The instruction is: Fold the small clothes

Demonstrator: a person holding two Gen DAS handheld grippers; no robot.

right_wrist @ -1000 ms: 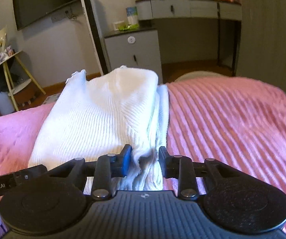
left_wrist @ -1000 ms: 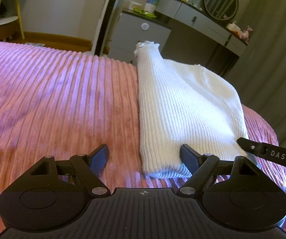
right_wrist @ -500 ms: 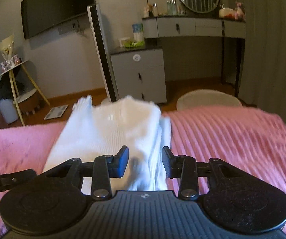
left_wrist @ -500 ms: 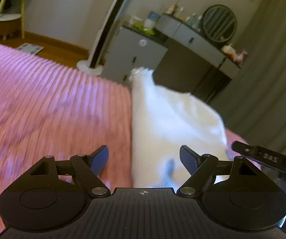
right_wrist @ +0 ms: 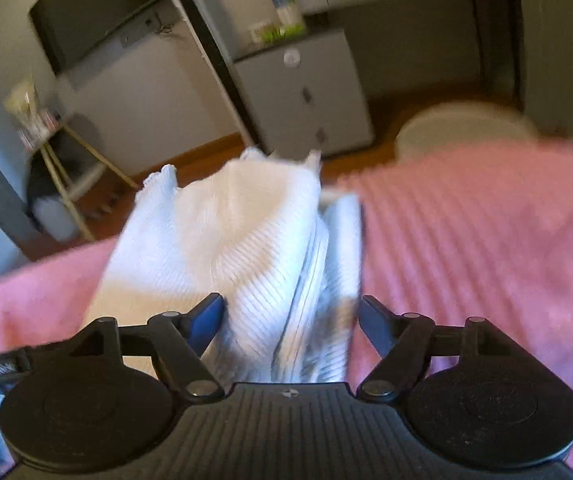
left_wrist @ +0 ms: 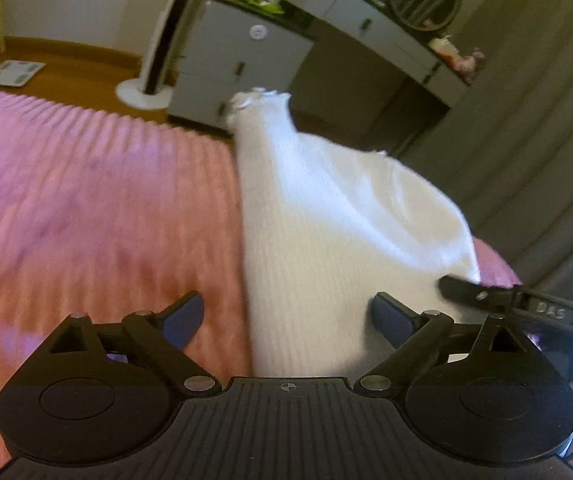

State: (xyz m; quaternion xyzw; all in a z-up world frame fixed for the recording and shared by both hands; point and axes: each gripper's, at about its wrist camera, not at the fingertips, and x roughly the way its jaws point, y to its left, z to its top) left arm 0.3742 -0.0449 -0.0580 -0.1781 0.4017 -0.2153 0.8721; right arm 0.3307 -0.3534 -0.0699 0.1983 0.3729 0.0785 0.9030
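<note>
— Now that the right tongs (right_wrist: 290, 316) have spread wide, where a second ago they were pinched narrow on the near edge, I'd say the white ribbed knit garment (right_wrist: 246, 240) has been let go on that side.

— It looks so. The stacked white layers stand loose between the two blue-tipped fingers, and neither finger presses them. The left tongs (left_wrist: 286, 316) are wide too, as they were before, with the near hem of the same garment (left_wrist: 326, 260) lying between their tips and nothing gripped.

— So where does the garment sit?

— Straight ahead of both tongs, laid lengthwise on the pink ribbed bedspread (left_wrist: 86, 220), its frilled far end pointing toward the grey cabinet (left_wrist: 242, 56) beyond the bed. It is already doubled into a long narrow strip; the layered edges show on the side nearest the right tongs.

— Both views are smeared. Have the tongs lifted?

— They have tilted and shifted since a second ago, and more of the floor shows beyond the bed. The garment itself has kept its shape and place.

— What does that mean for the folding?

— My guess: the lengthwise fold is finished and released. What remains is probably to bring one end over the other, which calls for a fresh grip at the near hem or the far end. Those loose layers could slide apart if only the top one is caught.
</note>
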